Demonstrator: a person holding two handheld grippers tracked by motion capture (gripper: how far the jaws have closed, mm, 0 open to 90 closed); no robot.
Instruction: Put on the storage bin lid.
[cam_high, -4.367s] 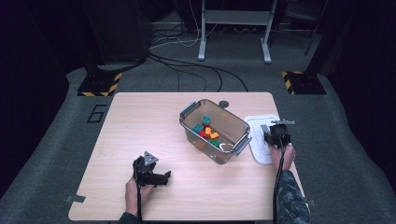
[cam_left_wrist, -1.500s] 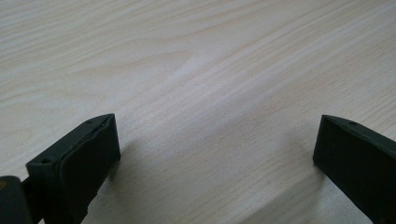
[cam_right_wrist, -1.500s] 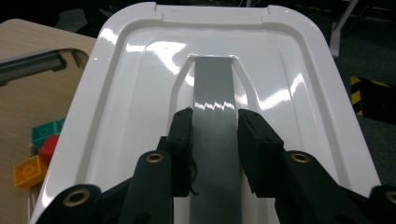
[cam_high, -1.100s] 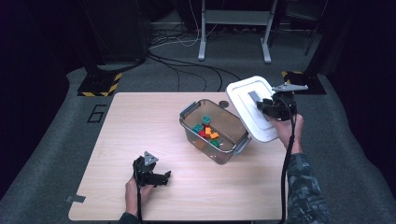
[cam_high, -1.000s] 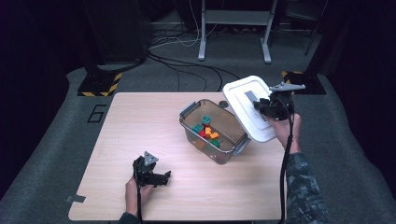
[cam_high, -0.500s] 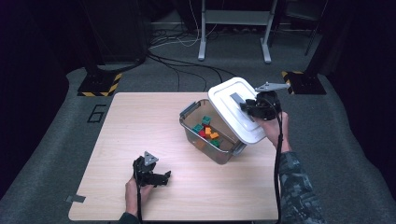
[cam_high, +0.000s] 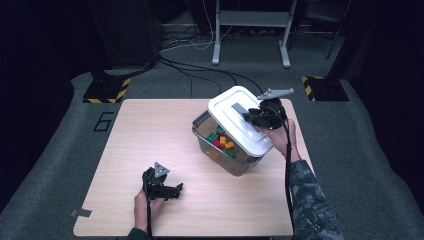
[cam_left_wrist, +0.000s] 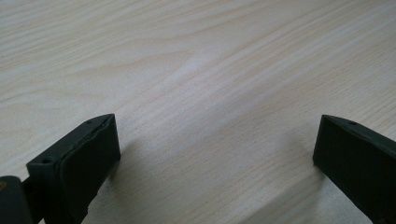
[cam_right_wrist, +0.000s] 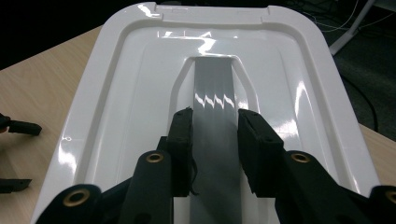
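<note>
the right tongs are clamped on the grey handle that runs down the middle of the white lid, one black jaw on each side of it, as the right gripper view shows up close. in the high view the lid hangs tilted over the clear plastic bin, covering its far and right part while the near left part stays uncovered; whether the lid touches the bin's rim i cannot tell. through that gap and the clear wall show small coloured blocks, red, orange and green, lying inside the bin. the bin stands on the right half of the wooden tabletop, and the person's right hand reaches to the lid from the near right

the left tongs sit low at the near left of the tabletop, well apart from the bin, held by the left hand. the left gripper view shows their jaws spread wide with bare wood grain between them

a dark number six is marked on the grey floor just beside the tabletop's left edge
</note>
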